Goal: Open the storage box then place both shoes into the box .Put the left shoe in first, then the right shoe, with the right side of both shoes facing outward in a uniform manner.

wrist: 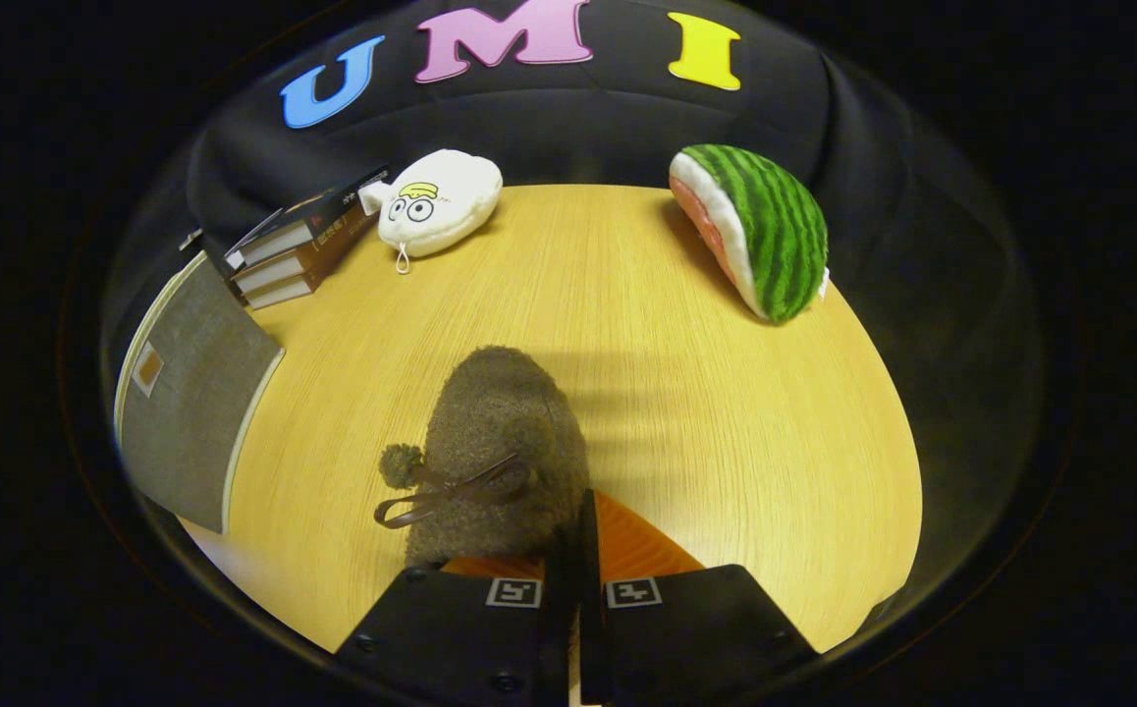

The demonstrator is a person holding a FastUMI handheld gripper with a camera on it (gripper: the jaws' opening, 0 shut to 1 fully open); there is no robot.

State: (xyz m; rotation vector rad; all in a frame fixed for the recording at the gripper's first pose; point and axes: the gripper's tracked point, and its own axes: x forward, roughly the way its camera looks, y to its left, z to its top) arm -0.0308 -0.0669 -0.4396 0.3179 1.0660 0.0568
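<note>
A brown fuzzy shoe (495,442) with a pom-pom and a ribbon bow (451,491) is just ahead of my fingers, toe pointing away over the wooden table (686,412). My gripper (580,535) is shut, its two fingers pressed together on the shoe's near right rim. The grey fabric storage box (190,393) with pale trim stands off to the left of the shoe, at the table's left edge. I cannot tell whether the box is open.
A stack of books (298,250) lies beyond the box at the back left. A white plush toy (436,201) sits beside the books, and a watermelon plush (760,226) rests at the back right.
</note>
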